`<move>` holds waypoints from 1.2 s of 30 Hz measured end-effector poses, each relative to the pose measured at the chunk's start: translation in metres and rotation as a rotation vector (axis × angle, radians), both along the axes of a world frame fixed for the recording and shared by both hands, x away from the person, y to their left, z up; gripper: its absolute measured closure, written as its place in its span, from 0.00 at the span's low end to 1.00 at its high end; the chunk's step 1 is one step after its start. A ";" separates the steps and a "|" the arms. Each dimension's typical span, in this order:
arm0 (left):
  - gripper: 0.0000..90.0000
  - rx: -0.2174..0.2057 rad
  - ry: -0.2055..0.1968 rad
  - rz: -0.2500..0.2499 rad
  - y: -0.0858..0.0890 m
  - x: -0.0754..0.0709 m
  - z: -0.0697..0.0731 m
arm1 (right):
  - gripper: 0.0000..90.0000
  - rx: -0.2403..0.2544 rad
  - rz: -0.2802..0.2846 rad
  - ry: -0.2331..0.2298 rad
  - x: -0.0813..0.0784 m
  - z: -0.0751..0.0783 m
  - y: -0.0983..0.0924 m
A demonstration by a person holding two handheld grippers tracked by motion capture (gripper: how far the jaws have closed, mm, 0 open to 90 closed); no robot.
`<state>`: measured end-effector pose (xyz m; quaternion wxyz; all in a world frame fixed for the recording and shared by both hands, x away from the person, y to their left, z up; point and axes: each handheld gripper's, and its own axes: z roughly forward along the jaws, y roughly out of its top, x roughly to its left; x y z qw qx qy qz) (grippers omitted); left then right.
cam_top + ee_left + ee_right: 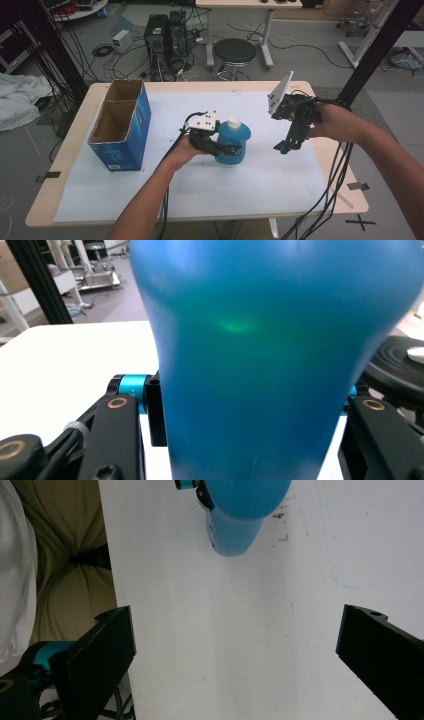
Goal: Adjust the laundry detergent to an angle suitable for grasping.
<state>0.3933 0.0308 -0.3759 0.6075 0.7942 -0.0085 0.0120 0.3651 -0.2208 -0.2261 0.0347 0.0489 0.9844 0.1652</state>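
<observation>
Left hand-held gripper (231,148) clamps the blue bottle (233,142), mid-bench, right of the open box (121,124).
Best to grip low and firm and keep the bottle upright; its white cap shows from the high view, while the left gripper view shows the jaws hugging its body. Right hand-held gripper (281,146) hangs wide open, empty.

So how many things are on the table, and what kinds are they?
Blue bottle: 1
Blue cardboard box: 1
Grippers, left gripper and right gripper: 2
Total: 4
</observation>
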 end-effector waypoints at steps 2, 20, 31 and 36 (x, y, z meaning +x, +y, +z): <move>0.50 0.008 0.013 -0.026 -0.002 0.000 -0.002 | 0.02 -0.003 -0.001 0.001 0.000 0.000 0.000; 0.50 0.026 0.048 -0.036 -0.004 -0.003 -0.024 | 0.02 -0.006 -0.001 0.002 0.002 -0.001 0.001; 0.50 0.031 0.055 -0.031 -0.004 -0.004 -0.031 | 0.02 -0.010 0.000 0.007 0.003 -0.002 0.003; 0.50 0.026 0.059 -0.041 0.000 -0.002 -0.033 | 0.02 -0.010 -0.003 0.008 0.003 -0.002 0.003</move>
